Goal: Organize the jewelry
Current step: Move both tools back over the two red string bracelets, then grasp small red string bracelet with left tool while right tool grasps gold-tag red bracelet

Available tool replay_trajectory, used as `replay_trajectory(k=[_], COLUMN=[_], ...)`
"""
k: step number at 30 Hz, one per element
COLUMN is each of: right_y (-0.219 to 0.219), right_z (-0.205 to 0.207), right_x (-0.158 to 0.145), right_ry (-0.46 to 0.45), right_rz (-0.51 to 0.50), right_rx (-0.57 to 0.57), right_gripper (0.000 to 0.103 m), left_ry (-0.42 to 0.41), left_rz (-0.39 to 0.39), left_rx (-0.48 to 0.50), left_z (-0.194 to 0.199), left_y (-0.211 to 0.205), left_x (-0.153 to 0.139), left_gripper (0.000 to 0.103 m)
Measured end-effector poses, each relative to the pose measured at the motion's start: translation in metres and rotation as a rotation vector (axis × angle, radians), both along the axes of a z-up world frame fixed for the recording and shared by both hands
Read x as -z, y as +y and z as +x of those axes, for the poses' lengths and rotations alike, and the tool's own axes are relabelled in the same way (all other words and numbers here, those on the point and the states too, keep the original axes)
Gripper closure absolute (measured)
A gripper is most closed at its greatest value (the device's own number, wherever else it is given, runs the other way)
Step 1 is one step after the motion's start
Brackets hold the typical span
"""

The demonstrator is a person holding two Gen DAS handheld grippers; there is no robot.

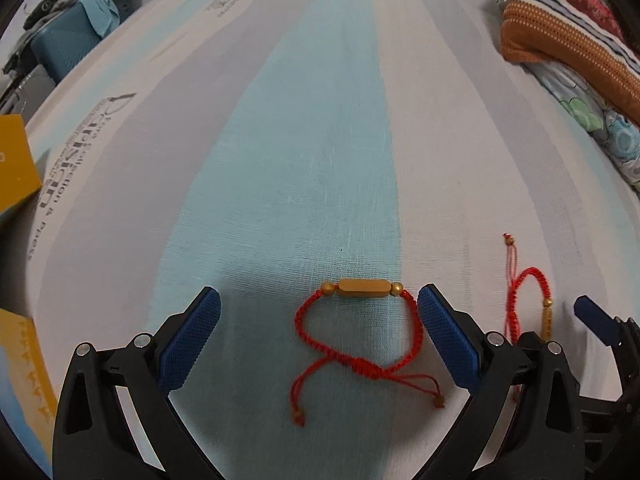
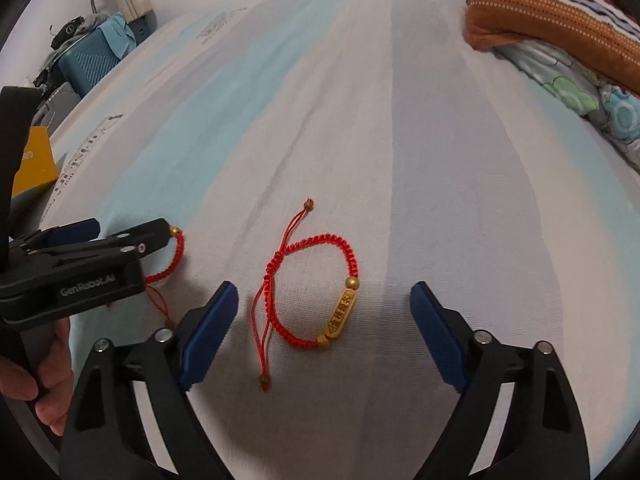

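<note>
Two red braided cord bracelets with gold bar beads lie on the striped bedsheet. One bracelet (image 1: 356, 336) lies flat between the wide-open fingers of my left gripper (image 1: 319, 310), its gold bar at the far side. The second bracelet (image 2: 316, 300) lies between the open fingers of my right gripper (image 2: 324, 306); it also shows at the right of the left wrist view (image 1: 528, 300). The left gripper (image 2: 120, 236) appears at the left of the right wrist view, over the first bracelet (image 2: 172, 260). Both grippers are empty.
A yellow box (image 1: 16, 160) sits at the bed's left edge, with another yellow item (image 1: 28, 364) nearer. Folded striped and floral blankets (image 1: 572, 40) are piled at the far right. A teal suitcase (image 2: 88, 60) with clutter stands beyond the bed's far left.
</note>
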State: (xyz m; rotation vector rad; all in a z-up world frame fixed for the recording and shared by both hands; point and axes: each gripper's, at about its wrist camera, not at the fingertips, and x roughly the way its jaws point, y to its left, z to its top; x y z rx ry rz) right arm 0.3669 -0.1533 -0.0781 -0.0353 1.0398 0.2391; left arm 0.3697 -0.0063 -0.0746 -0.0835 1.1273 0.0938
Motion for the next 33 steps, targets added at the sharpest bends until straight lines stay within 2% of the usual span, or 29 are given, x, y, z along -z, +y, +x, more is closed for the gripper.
replay_trajectory(k=[5, 8, 10, 13, 14, 19, 22, 28, 30, 33], right_y=[0.001, 0.001, -0.002, -0.006, -0.006, -0.012, -0.015, -0.017, -0.017, -0.018], right_z=[0.004, 0.003, 0.004, 0.004, 0.004, 0.004, 0.004, 0.004, 0.003, 0.003], right_x=[0.014, 0.013, 0.014, 0.014, 0.014, 0.013, 0.013, 0.011, 0.010, 0.009], right_ry=[0.029, 0.030, 0.033, 0.036, 0.036, 0.040, 0.042, 0.036, 0.031, 0.022], right_rz=[-0.006, -0.021, -0.022, -0.025, -0.024, -0.018, -0.012, -0.013, -0.014, -0.012], right_rx=[0.021, 0.028, 0.040, 0.051, 0.055, 0.069, 0.076, 0.086, 0.086, 0.084], right_gripper=[0.026, 0.034, 0.044, 0.055, 0.058, 0.075, 0.083, 0.096, 0.096, 0.096], left_ry=[0.024, 0.035, 0.040, 0.041, 0.052, 0.045, 0.046, 0.054, 0.054, 0.054], left_rz=[-0.017, -0.030, -0.035, -0.035, -0.012, -0.017, -0.020, -0.028, -0.030, -0.037], left_rx=[0.005, 0.008, 0.012, 0.016, 0.013, 0.018, 0.013, 0.005, 0.008, 0.020], left_z=[0.001, -0.001, -0.001, -0.003, -0.004, -0.009, -0.012, -0.010, -0.013, -0.016], left_y=[-0.001, 0.000, 0.001, 0.002, 0.002, 0.004, 0.008, 0.009, 0.010, 0.011], left_x=[0.011, 0.012, 0.013, 0.012, 0.012, 0.011, 0.010, 0.009, 0.008, 0.007], left_gripper=[0.007, 0.009, 0.013, 0.025, 0.034, 0.048, 0.060, 0.080, 0.094, 0.100])
